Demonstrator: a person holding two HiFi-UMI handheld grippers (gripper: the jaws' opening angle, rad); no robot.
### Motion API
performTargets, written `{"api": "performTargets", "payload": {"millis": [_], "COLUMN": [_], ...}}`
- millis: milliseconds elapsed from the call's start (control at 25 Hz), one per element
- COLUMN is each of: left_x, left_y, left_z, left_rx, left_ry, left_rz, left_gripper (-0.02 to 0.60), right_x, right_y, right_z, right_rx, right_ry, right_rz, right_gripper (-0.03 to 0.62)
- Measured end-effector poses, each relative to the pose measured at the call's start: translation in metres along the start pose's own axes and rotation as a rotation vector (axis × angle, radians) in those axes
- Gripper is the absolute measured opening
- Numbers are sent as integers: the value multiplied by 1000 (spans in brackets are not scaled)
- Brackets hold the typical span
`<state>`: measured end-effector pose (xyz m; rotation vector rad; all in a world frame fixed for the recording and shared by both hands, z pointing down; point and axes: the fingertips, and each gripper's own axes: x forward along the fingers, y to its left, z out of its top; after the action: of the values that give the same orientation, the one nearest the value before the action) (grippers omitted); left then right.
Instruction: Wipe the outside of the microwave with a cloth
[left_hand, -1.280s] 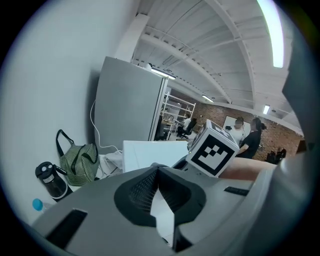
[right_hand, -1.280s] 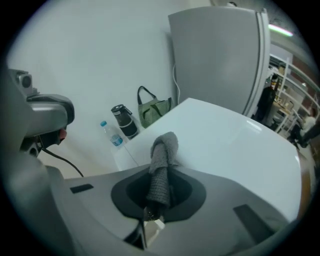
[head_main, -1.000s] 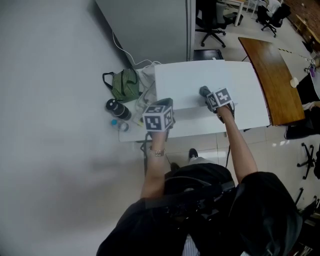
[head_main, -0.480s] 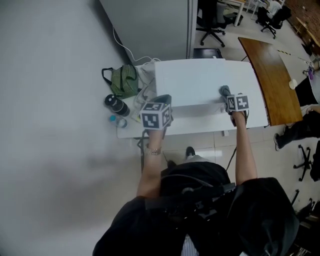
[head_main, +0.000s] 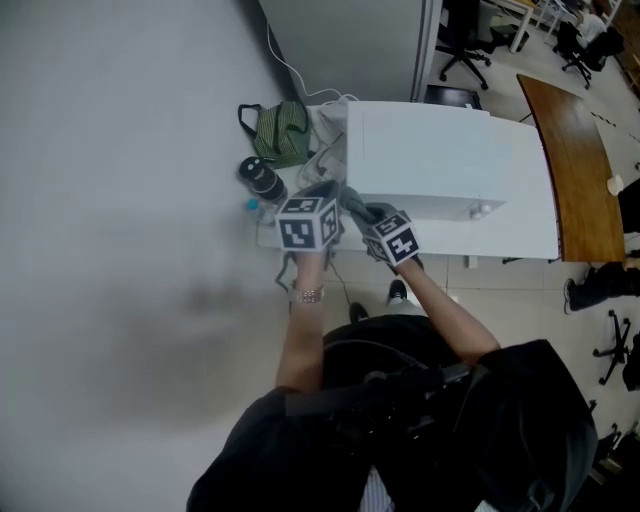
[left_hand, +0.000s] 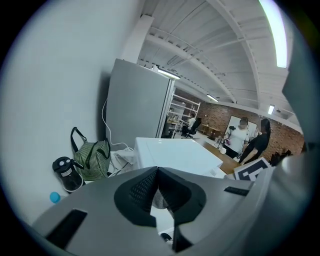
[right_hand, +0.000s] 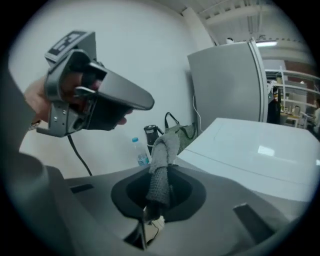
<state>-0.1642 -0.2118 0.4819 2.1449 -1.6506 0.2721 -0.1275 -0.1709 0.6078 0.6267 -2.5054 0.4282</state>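
Right gripper view: your right hand-held gripper (right_hand: 159, 186) is clenched on the grey cloth (right_hand: 163, 150), which stands up out of its jaws.
Left gripper view: your left hand-held gripper (left_hand: 157, 171) has its jaws pressed together, tip to tip.
Head view: you hold both close together at the front left corner of the white microwave (head_main: 440, 160).
Table: the table (head_main: 530, 240) carries the microwave.
Left of microwave: a striped green bag (head_main: 283, 130) and a dark flask (head_main: 262, 178).
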Motion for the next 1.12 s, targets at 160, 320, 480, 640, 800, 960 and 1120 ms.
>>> {"api": "performTargets", "payload": {"millis": [160,320,480,640,800,960,1120], "left_x": [-2,5,24,48,64,69,70], "left_y": [4,-5,-26,-58,-86,-103,-99], "left_z": [-12,-15,-16,-15,-8,-2,2], "left_rx": [-4,2,16,38,61,72,67], "left_ry": [23,34,50,69,66,66,57], "left_rz": [6,-26,-77,-160,-227,-256,-241], "left_gripper": [-14,-14,-14,-14,-14,-14,-14], "right_x": [26,8,-34,-88,-149,-186,-168], "right_y": [-24,-64,-112,-173,-237,-265,-237], "right_z": [-16,-29,-58,-101,-137,-153,-135], "right_rx": [49,133,205,277,364,424,414], "right_ry": [71,80,95,143,173,175,117], "right_rz": [-76,-148,-223,-376,-539,-604,-534], "right_gripper": [29,29,29,29,29,29,29]}}
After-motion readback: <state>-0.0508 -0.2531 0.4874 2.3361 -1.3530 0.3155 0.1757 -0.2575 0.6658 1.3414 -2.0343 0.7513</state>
